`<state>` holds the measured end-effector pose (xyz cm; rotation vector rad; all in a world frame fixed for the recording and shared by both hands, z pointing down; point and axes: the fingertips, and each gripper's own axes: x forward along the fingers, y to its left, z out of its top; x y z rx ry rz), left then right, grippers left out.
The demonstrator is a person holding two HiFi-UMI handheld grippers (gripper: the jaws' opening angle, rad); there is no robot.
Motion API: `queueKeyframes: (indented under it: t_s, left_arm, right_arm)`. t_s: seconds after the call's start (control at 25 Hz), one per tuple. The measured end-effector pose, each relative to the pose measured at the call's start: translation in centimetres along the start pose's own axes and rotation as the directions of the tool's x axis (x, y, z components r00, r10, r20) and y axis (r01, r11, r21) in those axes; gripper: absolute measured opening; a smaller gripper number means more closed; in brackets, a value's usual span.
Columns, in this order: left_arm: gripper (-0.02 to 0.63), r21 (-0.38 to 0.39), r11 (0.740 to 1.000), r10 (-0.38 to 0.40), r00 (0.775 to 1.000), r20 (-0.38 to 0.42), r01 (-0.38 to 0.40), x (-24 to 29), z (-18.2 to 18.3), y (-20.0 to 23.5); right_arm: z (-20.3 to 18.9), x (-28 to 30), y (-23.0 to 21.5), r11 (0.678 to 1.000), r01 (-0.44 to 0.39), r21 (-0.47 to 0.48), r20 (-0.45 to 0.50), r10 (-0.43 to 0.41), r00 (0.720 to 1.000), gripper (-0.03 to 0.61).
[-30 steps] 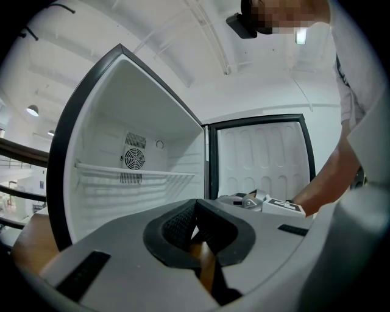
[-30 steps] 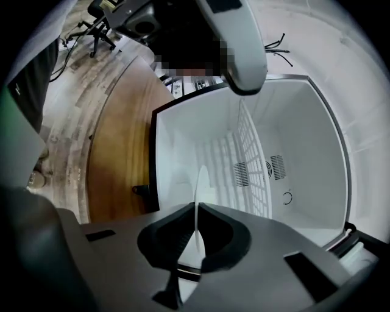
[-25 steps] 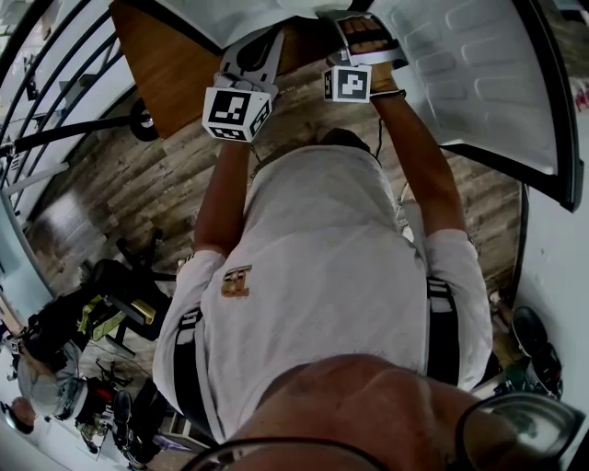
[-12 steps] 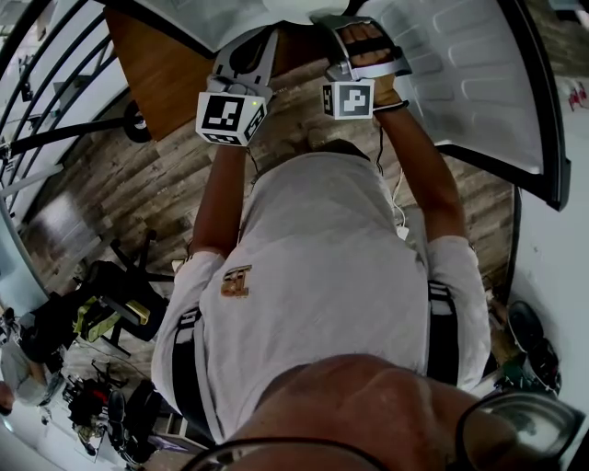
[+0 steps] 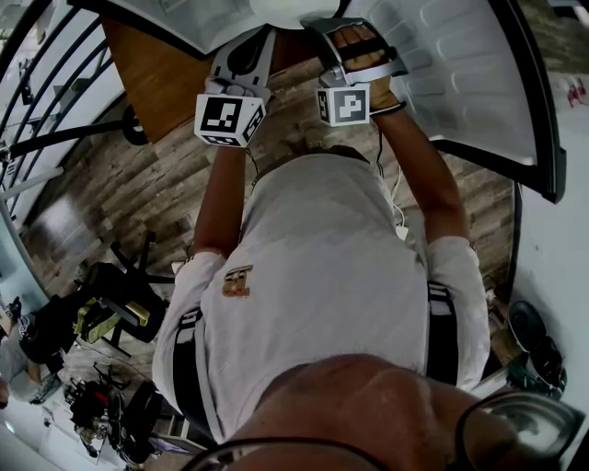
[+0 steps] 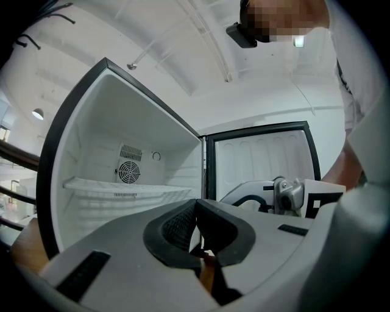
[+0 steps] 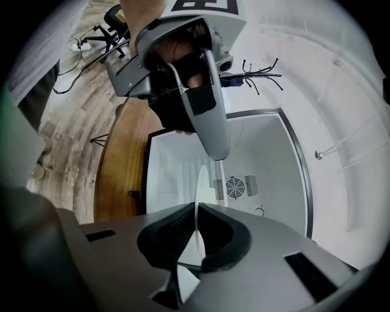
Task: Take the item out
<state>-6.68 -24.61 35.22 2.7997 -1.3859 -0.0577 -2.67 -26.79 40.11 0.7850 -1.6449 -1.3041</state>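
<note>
now right tongs (image 7: 195, 210) tight on thin white item (image 7: 201, 183), freezer (image 7: 268, 152) open

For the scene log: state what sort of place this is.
Probably an indoor workshop or test space, not a home kitchen: an open refrigerator with a bare shelf, a wood-plank floor, and an office chair beside loose cables.

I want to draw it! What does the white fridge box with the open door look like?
The white fridge box stands open, edged by a dark frame. Its walls look like smooth plastic. A round fan grille sits on the back wall. One pale shelf runs across inside. Its ribbed white door is swung out to the right. A brown wooden panel stands beside its left side.
</note>
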Motion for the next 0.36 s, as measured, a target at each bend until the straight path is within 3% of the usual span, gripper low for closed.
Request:
queueKeyframes:
  t_s: [0.36]
  left_arm:
    - [0.018,0.001,1.0,0.003,1.0,0.007,-0.003,0.2,0.57,-1.08]
  right_arm:
    - [-0.7,-0.76,-0.72,1.0,0.006,0.0,-0.002,-0.006,1.0,0.04]
